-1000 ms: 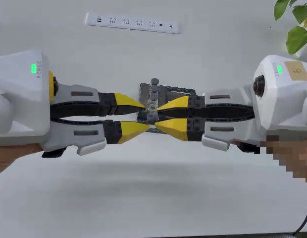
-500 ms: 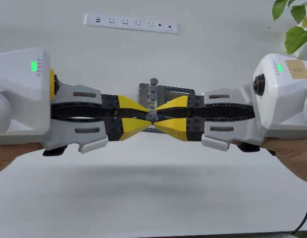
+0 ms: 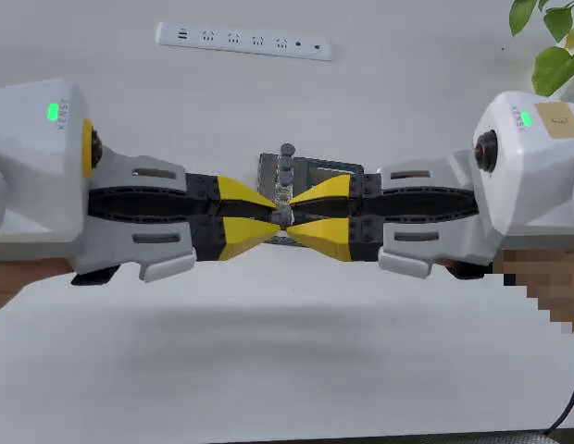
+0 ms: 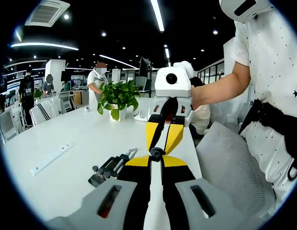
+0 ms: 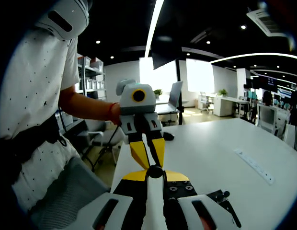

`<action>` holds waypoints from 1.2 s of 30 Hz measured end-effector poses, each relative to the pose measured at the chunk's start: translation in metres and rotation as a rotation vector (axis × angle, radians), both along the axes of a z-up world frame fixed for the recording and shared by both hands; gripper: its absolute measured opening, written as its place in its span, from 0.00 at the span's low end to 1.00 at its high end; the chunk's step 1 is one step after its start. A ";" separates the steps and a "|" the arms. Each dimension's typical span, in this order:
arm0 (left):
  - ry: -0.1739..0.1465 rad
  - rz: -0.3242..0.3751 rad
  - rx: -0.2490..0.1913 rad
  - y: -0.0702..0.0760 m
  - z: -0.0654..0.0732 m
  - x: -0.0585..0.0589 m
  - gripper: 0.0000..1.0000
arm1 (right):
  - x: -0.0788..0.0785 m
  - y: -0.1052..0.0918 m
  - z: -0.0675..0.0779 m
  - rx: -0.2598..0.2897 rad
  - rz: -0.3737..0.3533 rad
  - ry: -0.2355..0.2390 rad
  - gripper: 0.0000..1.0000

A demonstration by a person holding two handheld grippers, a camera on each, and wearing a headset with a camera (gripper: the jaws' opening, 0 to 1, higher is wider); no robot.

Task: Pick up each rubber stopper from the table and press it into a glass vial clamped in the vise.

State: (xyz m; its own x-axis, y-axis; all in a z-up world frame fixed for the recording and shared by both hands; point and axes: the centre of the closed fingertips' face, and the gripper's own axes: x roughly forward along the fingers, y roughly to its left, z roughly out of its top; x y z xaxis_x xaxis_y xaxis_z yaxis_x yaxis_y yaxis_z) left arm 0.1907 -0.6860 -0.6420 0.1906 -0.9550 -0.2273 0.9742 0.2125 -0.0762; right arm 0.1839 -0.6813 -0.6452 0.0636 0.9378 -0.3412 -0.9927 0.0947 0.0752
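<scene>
White table (image 3: 287, 351) below, left tongs (image 3: 272, 219) and right tongs (image 3: 295, 219) both pinched narrow on a small dark grey rubber stopper (image 3: 283, 218) at frame centre by the black metal vise (image 3: 317, 172); handover, I'd say, one must release next.

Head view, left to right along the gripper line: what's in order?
left gripper → rubber stopper, pinched at both sets of tips → right gripper → plant leaves, upper right. The vise sits behind the middle, so it is left out.
</scene>
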 end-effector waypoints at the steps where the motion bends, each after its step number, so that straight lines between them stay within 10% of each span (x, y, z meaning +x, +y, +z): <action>1: 0.002 -0.001 -0.003 0.000 0.000 0.000 0.04 | 0.000 0.000 0.000 0.001 0.003 -0.004 0.07; 36: -0.002 0.003 -0.012 0.002 -0.004 0.001 0.07 | 0.002 0.005 -0.003 -0.041 -0.005 0.007 0.05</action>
State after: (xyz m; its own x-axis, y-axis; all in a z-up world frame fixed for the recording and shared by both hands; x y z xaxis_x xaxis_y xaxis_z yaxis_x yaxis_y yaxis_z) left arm 0.1916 -0.6837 -0.6461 0.1936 -0.9570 -0.2160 0.9737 0.2144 -0.0772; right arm 0.1864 -0.6765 -0.6484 0.0658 0.9228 -0.3796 -0.9916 0.1029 0.0784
